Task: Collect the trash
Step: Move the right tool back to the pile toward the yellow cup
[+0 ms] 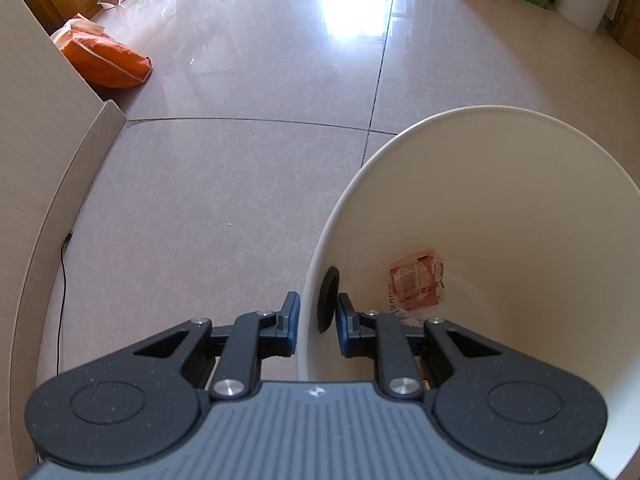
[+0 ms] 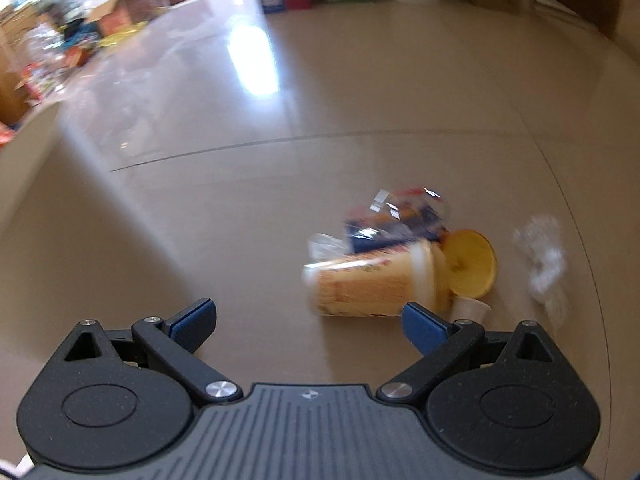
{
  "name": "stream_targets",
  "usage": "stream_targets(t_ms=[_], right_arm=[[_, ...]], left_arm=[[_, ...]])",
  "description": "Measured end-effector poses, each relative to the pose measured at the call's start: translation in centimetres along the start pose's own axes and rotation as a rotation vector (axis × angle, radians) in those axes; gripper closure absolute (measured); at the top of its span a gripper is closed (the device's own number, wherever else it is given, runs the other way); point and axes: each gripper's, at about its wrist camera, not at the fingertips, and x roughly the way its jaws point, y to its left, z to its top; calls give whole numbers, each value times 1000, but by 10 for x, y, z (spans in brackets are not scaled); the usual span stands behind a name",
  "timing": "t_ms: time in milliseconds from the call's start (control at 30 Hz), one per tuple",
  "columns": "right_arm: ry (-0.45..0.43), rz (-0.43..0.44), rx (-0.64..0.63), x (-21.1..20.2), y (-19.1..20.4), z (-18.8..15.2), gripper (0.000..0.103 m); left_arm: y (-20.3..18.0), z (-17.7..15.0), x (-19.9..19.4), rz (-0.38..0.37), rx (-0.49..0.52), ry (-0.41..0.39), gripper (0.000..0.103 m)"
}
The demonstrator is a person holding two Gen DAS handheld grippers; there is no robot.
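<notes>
Left hand-held gripper (image 1: pixel 318 320) clenched on the near rim of one white bin (image 1: pixel 500 184), one finger outside, one inside. Bin holds one red wrapper (image 1: pixel 416 282) at the bottom. One orange bag (image 1: pixel 106 60) on the floor (image 1: pixel 240 160) far left. Right hand-held gripper (image 2: pixel 310 320) released, jaws wide, nothing between them. Ahead on the floor: one yellow cup (image 2: pixel 372 284) on its side, one yellow lid (image 2: pixel 472 262) touching it, one plastic wrapper (image 2: pixel 400 216) behind, one crumpled tissue (image 2: pixel 542 256) right. View blurred.

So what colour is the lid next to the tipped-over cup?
Yellow. The lid lies by the cup on the floor, best seen in the right wrist view.
</notes>
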Motion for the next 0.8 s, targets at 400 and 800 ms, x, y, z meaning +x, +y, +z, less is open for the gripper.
stream_targets(t_ms=[400,800], right_arm=[[46,-206,-61,86,-30,45,2],[187,-147,77,122,-48,44,2]], left_arm=[[-2,1,1,10,10,3,84],[1,1,0,3,3,5,84]])
